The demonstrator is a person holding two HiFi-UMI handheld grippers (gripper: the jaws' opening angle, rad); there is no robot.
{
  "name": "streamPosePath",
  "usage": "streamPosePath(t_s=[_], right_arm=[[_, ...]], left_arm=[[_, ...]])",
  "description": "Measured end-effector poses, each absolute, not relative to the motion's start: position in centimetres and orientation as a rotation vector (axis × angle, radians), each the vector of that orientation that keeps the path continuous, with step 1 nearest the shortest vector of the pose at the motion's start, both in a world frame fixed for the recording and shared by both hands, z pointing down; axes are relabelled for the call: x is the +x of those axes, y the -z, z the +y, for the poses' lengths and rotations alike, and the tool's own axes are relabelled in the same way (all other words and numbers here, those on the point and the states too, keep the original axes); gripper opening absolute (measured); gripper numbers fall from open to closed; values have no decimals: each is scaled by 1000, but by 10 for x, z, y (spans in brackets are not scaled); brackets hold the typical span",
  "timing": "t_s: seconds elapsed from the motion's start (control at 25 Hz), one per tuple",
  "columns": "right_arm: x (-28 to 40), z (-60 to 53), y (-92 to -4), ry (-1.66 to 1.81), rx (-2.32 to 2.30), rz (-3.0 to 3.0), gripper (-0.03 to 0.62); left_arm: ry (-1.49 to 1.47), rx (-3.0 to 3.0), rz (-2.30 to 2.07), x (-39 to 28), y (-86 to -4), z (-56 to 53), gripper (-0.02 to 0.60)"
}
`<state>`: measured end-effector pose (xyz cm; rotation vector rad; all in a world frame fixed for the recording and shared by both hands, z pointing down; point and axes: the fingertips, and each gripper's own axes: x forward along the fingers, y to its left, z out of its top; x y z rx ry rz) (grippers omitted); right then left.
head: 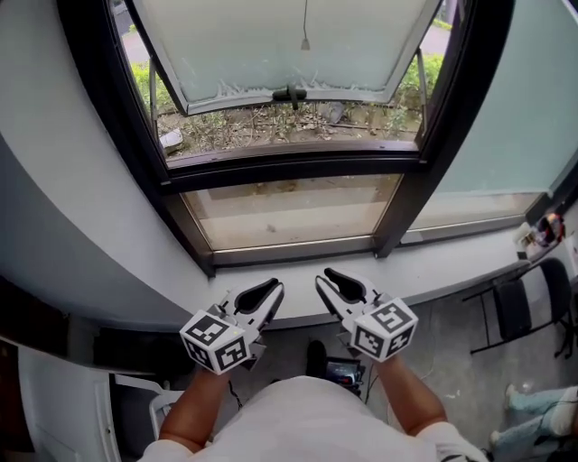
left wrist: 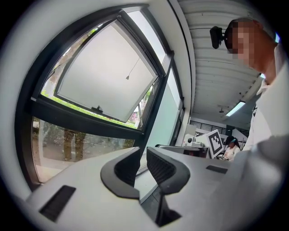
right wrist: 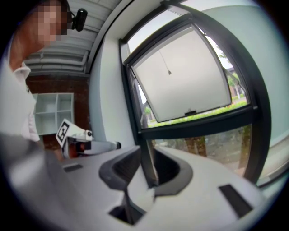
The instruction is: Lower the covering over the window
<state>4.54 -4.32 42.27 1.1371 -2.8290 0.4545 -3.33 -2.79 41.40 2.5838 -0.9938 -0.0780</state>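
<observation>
A thin pull cord point(head: 304, 27) with a small weight at its end hangs from above in front of the window point(head: 289, 54). The covering itself lies out of view. The cord also shows in the left gripper view point(left wrist: 132, 70) and the right gripper view point(right wrist: 165, 63). My left gripper point(head: 275, 287) hovers low over the sill point(head: 433, 271), far below the cord. Its jaws stand nearly together with nothing between them point(left wrist: 142, 155). My right gripper point(head: 323, 275) hovers beside it, jaws a little apart and empty point(right wrist: 146, 155).
The black-framed sash stands tilted outward, its handle point(head: 289, 93) at the bottom edge. A dark chair point(head: 524, 307) stands by the sill at right. A white shelf unit point(right wrist: 49, 113) stands behind at left. Another person point(left wrist: 231, 146) sits far back in the room.
</observation>
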Motion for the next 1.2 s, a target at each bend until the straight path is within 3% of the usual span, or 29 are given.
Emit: streamPosePath(t_s=[0.52,1.2], right_arm=[[89,-138,-418,-450,947,-2867,104],[75,-167,-414,-437,988,-2853,104]], left_arm=[[95,2513,-1156,8,-406,-112,41],[78,2553,-1131,-4,-391,-143,41]])
